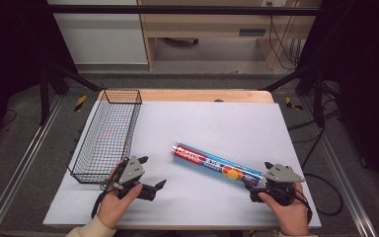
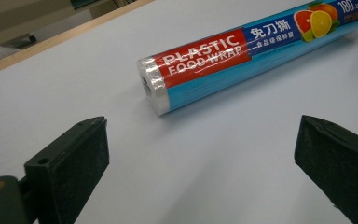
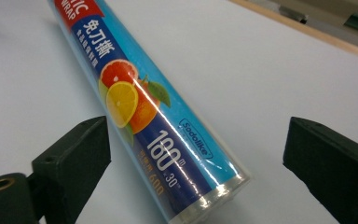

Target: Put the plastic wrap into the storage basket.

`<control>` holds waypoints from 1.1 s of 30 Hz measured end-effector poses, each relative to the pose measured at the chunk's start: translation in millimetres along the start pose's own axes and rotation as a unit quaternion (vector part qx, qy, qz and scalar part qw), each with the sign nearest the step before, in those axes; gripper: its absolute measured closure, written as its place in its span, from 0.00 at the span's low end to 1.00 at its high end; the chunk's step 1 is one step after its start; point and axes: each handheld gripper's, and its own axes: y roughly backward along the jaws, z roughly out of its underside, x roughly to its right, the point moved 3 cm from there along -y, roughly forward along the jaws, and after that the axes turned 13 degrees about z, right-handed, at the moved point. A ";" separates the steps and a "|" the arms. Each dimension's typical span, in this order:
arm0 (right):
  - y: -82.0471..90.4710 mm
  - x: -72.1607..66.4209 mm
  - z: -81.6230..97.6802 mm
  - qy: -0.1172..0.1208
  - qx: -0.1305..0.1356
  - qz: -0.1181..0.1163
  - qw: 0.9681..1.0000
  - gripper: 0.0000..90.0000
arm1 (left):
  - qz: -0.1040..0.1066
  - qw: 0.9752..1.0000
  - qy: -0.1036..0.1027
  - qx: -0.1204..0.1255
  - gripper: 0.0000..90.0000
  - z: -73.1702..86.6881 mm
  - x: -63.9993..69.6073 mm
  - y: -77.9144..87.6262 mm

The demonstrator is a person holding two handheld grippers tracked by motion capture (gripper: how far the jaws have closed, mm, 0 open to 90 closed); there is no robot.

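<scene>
Two grippers, jaws apart: right gripper (image 1: 269,174) straddles near end of wrap roll (image 1: 217,165), left gripper (image 1: 150,173) near far end. Off-centre pinch likely rolls it away.

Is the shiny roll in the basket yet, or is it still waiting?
Not yet. The wire basket holds nothing. The food wrap roll lies flat on the white table. The right gripper has open jaws either side of the roll's near end; the left gripper waits open. Grabbing is probably next.

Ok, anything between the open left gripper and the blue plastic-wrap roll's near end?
Nothing: bare white tabletop separates the left gripper from the roll, seen in its own view.
</scene>
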 end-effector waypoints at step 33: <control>-45.8 -25.8 -80.3 0.196 -0.104 -0.108 0.969 0.11 | 0.007 0.999 -0.039 -0.033 0.03 2.3 5.8 -3.9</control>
